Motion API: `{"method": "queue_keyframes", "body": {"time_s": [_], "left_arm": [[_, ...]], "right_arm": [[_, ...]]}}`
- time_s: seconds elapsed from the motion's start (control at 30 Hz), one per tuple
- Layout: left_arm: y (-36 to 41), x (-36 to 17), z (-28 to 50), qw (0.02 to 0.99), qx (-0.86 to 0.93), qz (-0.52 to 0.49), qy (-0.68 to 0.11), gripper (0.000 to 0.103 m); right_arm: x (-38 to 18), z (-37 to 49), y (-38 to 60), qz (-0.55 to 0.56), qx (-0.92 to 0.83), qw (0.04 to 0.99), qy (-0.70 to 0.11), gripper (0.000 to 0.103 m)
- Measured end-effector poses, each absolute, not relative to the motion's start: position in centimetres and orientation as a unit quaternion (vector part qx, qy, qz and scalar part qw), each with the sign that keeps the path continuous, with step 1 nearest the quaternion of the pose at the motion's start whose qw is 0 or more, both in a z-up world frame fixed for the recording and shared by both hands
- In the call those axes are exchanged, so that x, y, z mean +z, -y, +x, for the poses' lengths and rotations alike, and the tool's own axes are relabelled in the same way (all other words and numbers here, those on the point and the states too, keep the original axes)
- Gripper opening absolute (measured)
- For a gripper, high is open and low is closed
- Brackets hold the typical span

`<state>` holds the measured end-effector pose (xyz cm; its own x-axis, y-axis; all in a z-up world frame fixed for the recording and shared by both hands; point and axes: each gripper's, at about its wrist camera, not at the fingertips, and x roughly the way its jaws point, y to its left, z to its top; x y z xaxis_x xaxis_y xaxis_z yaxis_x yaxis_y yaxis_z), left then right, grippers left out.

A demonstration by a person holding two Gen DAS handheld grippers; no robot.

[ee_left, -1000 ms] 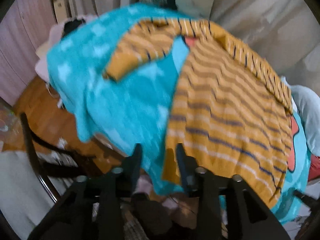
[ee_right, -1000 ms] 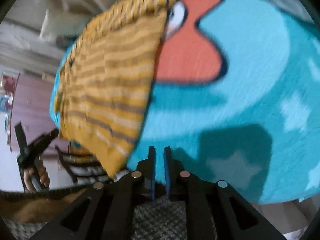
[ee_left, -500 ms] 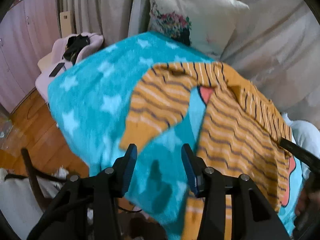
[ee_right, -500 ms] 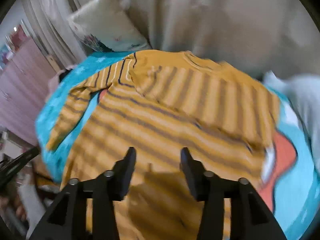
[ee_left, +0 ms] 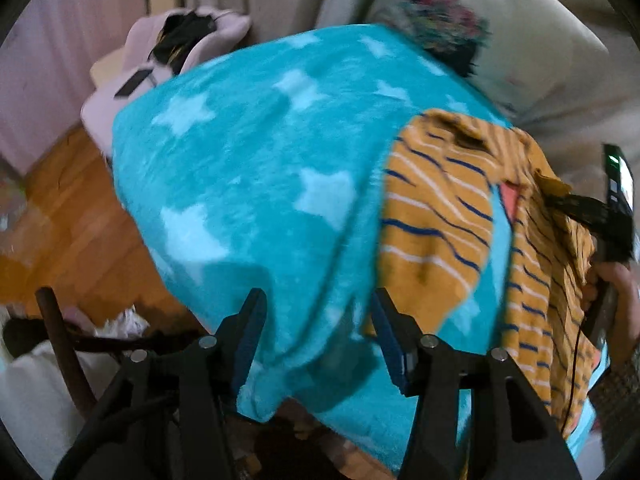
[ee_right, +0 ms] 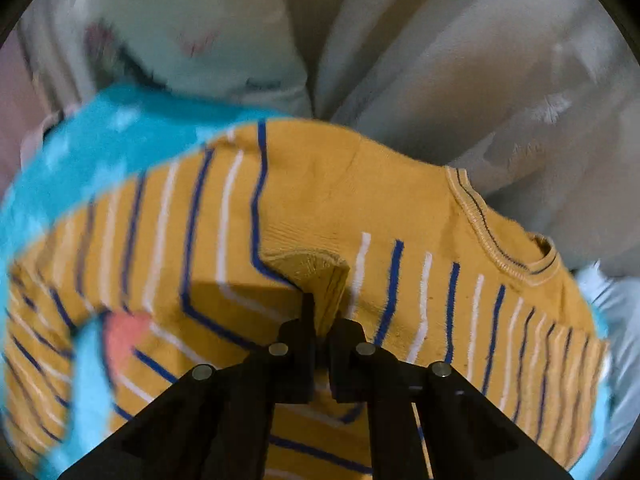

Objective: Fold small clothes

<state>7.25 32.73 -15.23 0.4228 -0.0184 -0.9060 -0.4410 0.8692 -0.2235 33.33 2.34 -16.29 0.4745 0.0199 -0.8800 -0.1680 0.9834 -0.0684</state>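
A mustard-yellow striped sweater [ee_right: 328, 200] was seen spread on a turquoise blanket [ee_left: 248, 184] printed with pale stars. In the right wrist view, the right gripper [ee_right: 326, 312] was seen with its jaws nearly closed, pinching a raised fold of the sweater's knit between them; the fold stood up from the cloth just in front of the tips. The ribbed collar [ee_right: 496, 240] of the sweater was seen to the right of the pinch, and the blue and white stripes were spread out to both sides. A patch of orange-red print on the blanket showed through a gap in the garment at the lower left.

In the left wrist view, the left gripper [ee_left: 316, 332] was seen with its jaws wide apart and nothing held between them; it hovered over the near edge of the blanket, just left of the end of a sleeve [ee_left: 432, 236] that lay flat on the blanket. The right gripper [ee_left: 588, 208] appeared at the far right of that view, gripped in a hand [ee_left: 616, 292], with its tip on the body of the sweater. A flowered pillow [ee_left: 480, 40] was seen behind the blanket, and a wooden floor [ee_left: 68, 208] lay below to the left.
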Motion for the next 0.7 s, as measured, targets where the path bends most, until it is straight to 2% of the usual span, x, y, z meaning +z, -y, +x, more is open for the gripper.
{"method": "queue_keyframes", "body": {"time_s": [0.13,0.17,0.3,0.33,0.37,0.43,0.6,0.7], "left_arm": [[-34.6,-15.0,7.4,0.816,0.145,-0.23,-0.511,0.053],[-35.0,-14.8,7.4,0.817,0.149,-0.229,-0.508,0.053],[-37.6,-13.3,6.7,0.823,0.181,-0.236,-0.483,0.053],[-38.5,-12.8,6.3,0.824,0.195,-0.24,-0.474,0.053],[-39.3,-12.6,6.0,0.824,0.206,-0.244,-0.469,0.053],[-40.7,-12.3,5.4,0.821,0.224,-0.255,-0.459,0.053],[-42.4,-12.1,4.3,0.814,0.24,-0.279,-0.449,0.053],[-42.2,-12.0,3.9,0.815,0.231,-0.284,-0.448,0.053]], "right_arm": [[-15.7,34.4,-4.0,-0.044,0.096,0.845,-0.524,0.006],[-15.9,34.8,-4.6,-0.048,0.108,0.839,-0.531,0.009],[-14.5,33.2,-6.7,-0.111,0.092,0.847,-0.511,0.01],[-13.5,32.0,-7.4,-0.125,0.1,0.853,-0.497,0.015],[-12.3,30.3,-8.1,-0.131,0.119,0.857,-0.484,0.031],[-10.4,26.1,-10.3,-0.123,0.195,0.849,-0.475,0.054],[-11.0,15.5,-19.0,-0.204,0.398,0.757,-0.476,0.055],[-13.7,12.3,-22.2,-0.302,0.4,0.738,-0.451,0.059]]}}
